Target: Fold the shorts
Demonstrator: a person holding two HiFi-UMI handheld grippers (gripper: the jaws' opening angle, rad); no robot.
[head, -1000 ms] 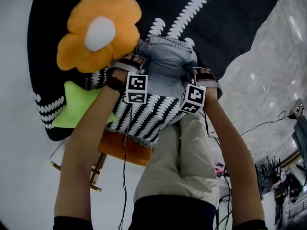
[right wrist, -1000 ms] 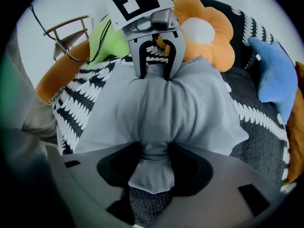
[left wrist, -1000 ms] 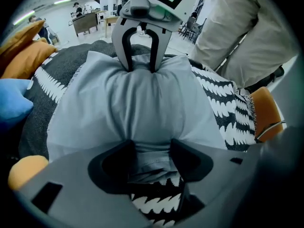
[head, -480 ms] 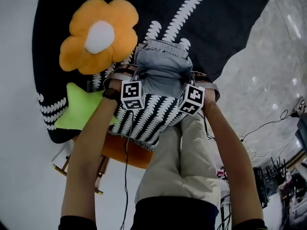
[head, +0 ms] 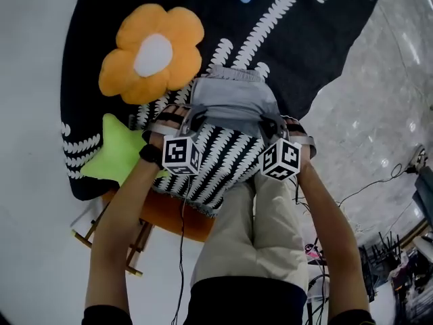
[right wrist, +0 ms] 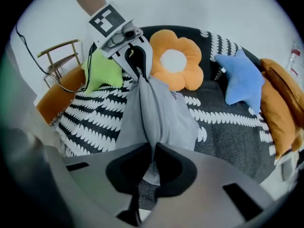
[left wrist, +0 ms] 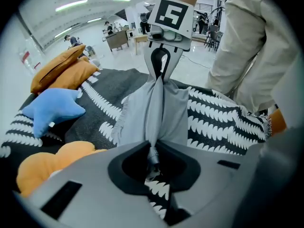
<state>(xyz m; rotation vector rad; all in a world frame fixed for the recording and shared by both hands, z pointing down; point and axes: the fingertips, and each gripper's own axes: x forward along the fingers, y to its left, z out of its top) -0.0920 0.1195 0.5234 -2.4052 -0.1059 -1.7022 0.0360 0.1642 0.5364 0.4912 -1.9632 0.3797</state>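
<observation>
The grey shorts (head: 233, 103) lie on a black-and-white patterned blanket (head: 304, 46), with their near edge lifted and stretched between my two grippers. My left gripper (head: 191, 119) is shut on the left corner of that edge; its jaws have just been closing on the cloth, which bunches between them (left wrist: 152, 156). My right gripper (head: 274, 124) is shut on the right corner, a fold of grey cloth pinched between its jaws (right wrist: 152, 158). Each gripper view shows the shorts (left wrist: 152, 113) (right wrist: 154, 113) hanging taut toward the other gripper. Both grippers point steeply down.
An orange flower cushion (head: 152, 53) and a green star cushion (head: 118, 158) lie left of the shorts. A blue star cushion (right wrist: 240, 80) and orange pillows (right wrist: 280, 108) sit at the far side. An orange-seated wooden chair (head: 169, 215) and the person's beige trouser legs (head: 260, 229) are close below.
Both grippers have shut on the near edge of the shorts and risen with it, coming toward the person. The shorts' near edge has lifted off the blanket.
</observation>
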